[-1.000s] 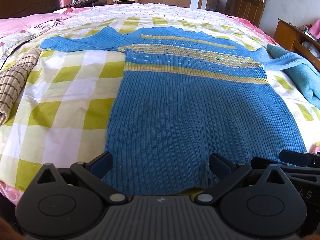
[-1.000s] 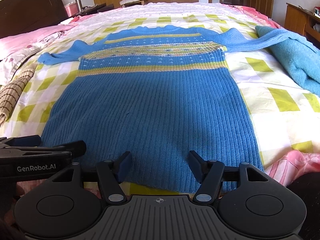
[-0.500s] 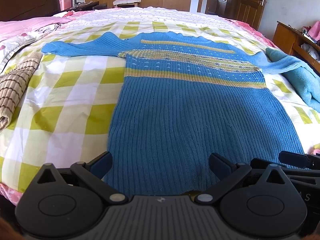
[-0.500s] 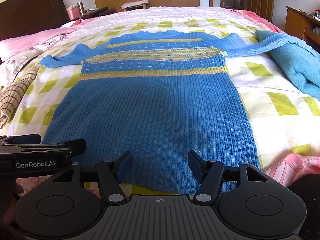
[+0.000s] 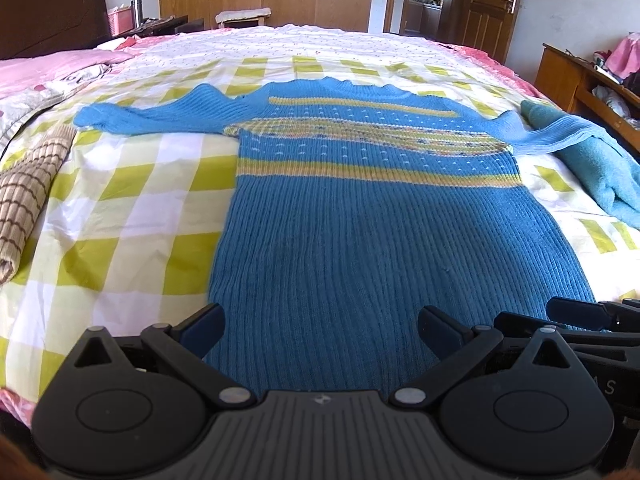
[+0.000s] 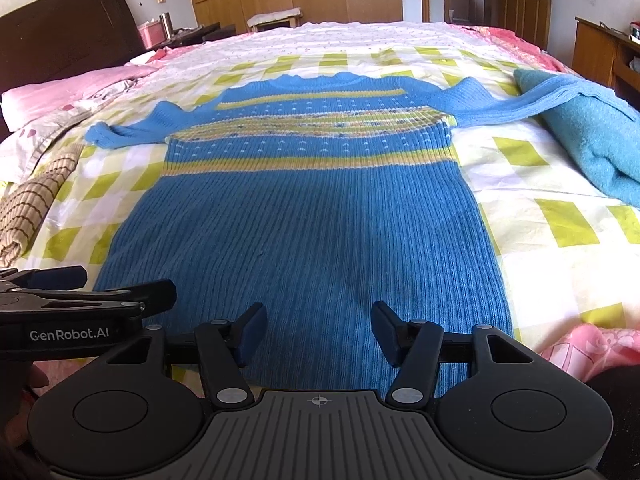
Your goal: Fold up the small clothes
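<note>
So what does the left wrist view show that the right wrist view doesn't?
Only the left wrist view: the left claw, open over the sweater's hem, and a pink garment on the side cabinet. Only the right wrist view: the right claw, its jaws just closing a little with nothing pinched, and lettering on the other claw's side. Both: blue sweater flat on the checked sheet, teal towel, striped cloth.

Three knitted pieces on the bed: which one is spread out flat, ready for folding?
The blue striped sweater, flat with both sleeves out. The teal garment at right is bunched, the brown checked cloth at left is rolled.

Black tongs (image 6: 319, 330) — dark blue pads (image 6: 251, 330), silver pivot screws, white "GenRobot.AI".
</note>
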